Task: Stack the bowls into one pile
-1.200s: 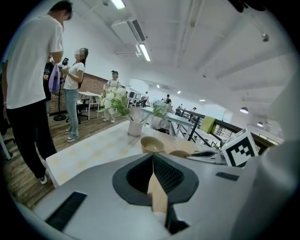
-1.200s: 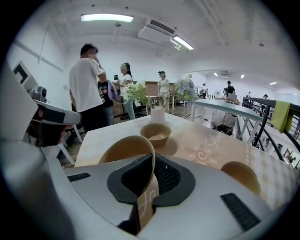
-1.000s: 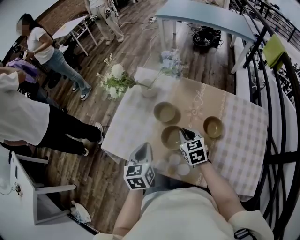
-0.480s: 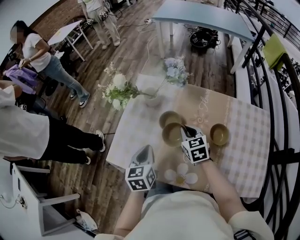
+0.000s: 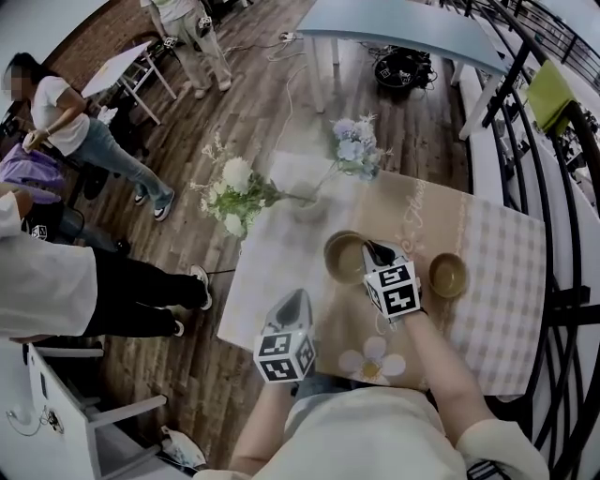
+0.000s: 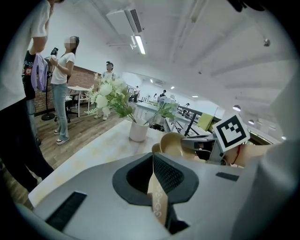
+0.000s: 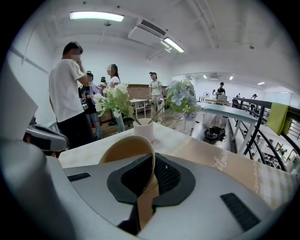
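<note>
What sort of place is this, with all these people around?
Most likely an open-plan office or lab: long ceiling strip light, pale blue-topped desk on dark wood plank floor, and standing people.

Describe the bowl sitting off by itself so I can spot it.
Start at the table with the checked cloth and find the right gripper near its middle. The lone bowl sits just right of that gripper in the head view. It stands untouched, while the held bowl is pinched by its rim in the jaws, nearer the vase.
</note>
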